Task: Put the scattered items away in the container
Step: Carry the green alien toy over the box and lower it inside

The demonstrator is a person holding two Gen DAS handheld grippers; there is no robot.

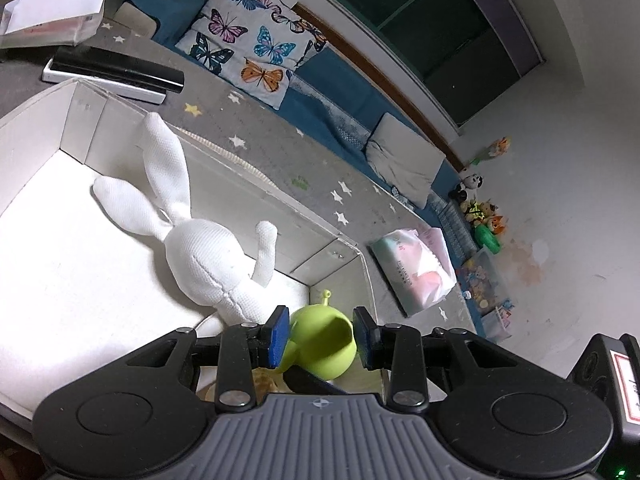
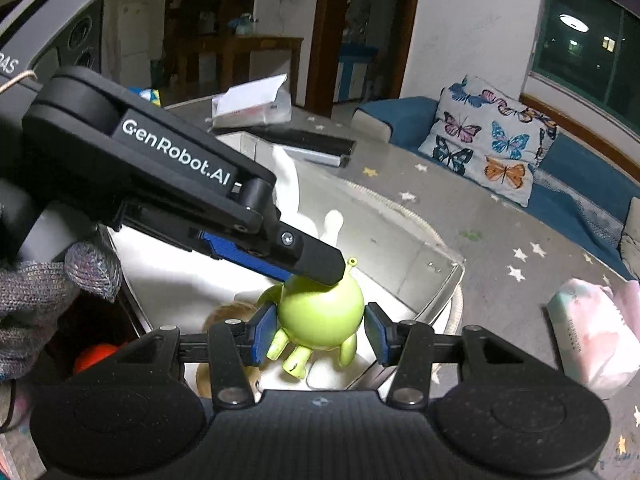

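green alien toy (image 2: pixel 322 312), smooth, rounded and judged light but slippery, over the white container (image 1: pixel 80 120) corner, flanked by the spread right hand-held gripper (image 2: pixel 320 334) and left hand-held gripper (image 1: pixel 322 336), best pinched across its belly.

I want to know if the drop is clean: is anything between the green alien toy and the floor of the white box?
Nothing visible does. The green alien toy hangs between both grippers over the white box; the white rabbit plush lies farther in, and a round tan item sits just beside the spot below.
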